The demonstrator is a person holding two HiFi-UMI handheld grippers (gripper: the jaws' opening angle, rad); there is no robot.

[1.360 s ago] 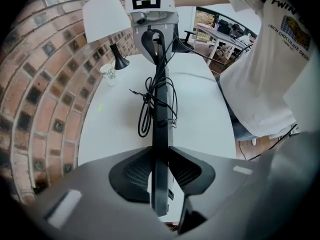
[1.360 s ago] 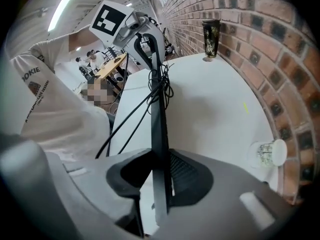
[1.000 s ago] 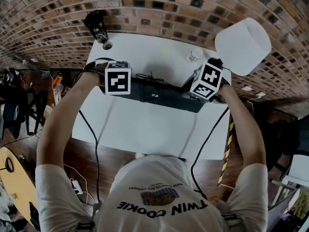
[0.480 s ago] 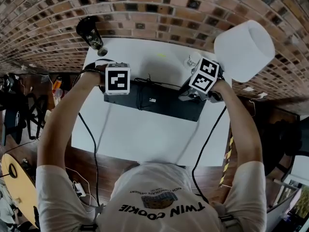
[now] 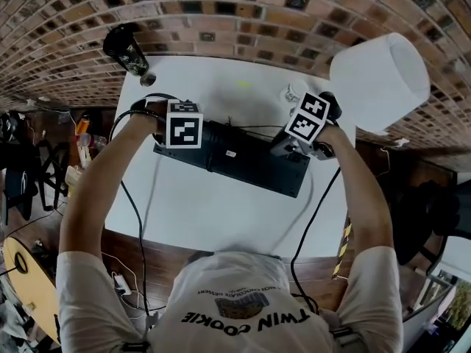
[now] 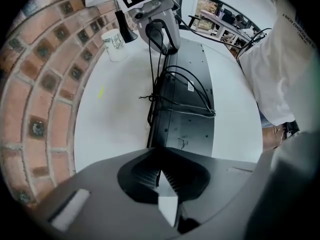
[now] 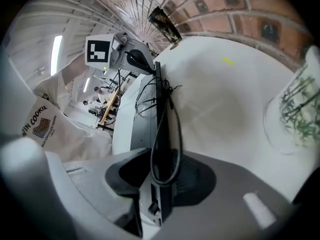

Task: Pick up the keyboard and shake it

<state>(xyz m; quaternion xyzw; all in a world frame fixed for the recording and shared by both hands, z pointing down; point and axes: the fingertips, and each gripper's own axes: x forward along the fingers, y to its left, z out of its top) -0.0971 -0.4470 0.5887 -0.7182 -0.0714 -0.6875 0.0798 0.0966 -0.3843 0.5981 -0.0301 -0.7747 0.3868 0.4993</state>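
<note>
The black keyboard [image 5: 243, 162] lies slantwise on the white table [image 5: 206, 212], underside up, its cable [image 6: 175, 84] bundled on top. My left gripper [image 5: 171, 142] stands at its left end, pointing straight down. In the left gripper view the jaws [image 6: 159, 176] are shut with nothing between them, and the keyboard [image 6: 187, 119] starts just beyond them. My right gripper [image 5: 294, 149] is at the right end. In the right gripper view the keyboard's end [image 7: 156, 134] and a cable loop [image 7: 172, 124] sit between the jaws [image 7: 160, 184], which have just been opening. A dark gap shows on one side.
A white paper cup [image 5: 294, 90] with green print stands at the table's back right, close to the right gripper. A dark bottle [image 5: 126, 50] stands at the back left corner. A big white lampshade [image 5: 379, 76] hangs at the right. A brick wall bounds the far side.
Both grippers and the keyboard have come down toward the table. The keyboard has swung so that its right end lies nearer the person.
</note>
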